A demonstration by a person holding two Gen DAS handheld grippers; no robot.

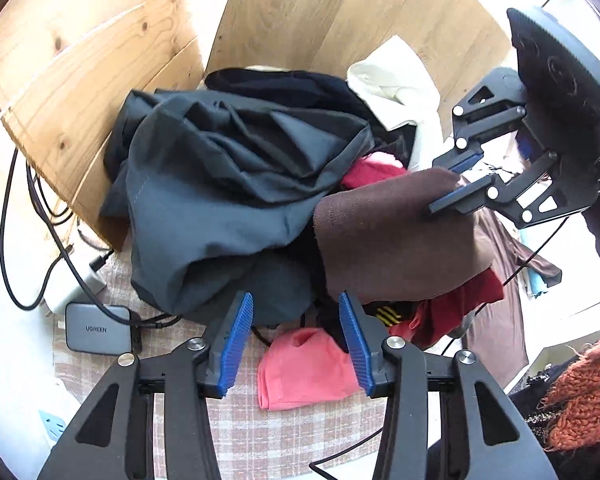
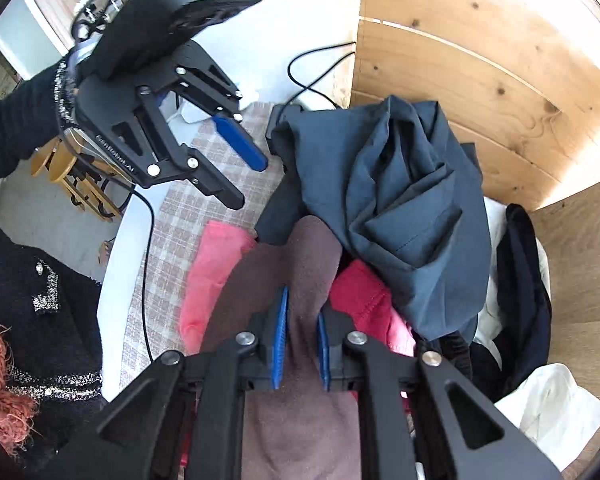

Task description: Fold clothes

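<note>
We see no basket or bin here; the clothes lie heaped in a corner of wooden boards [image 1: 100, 52] on a checked cloth [image 1: 300, 432]. On top, at about eleven o'clock in the left wrist view, sits a crumpled slate-grey garment [image 1: 228, 184], with a white piece [image 1: 396, 80] behind it at one o'clock and a dark one beneath it. The brown garment [image 2: 300, 280] hangs folded over the pile at three o'clock, soft and matte, and our right gripper [image 2: 302, 344] is clamped on a ridge of it. Our left gripper [image 1: 296, 340] stands apart with nothing between its pads, above a coral-pink cloth [image 1: 304, 372]. A red garment [image 2: 360, 300] is mostly buried, and we cannot make out its shape. A grey charger [image 1: 96, 328] with cables lies at eight o'clock, partly under the heap.
</note>
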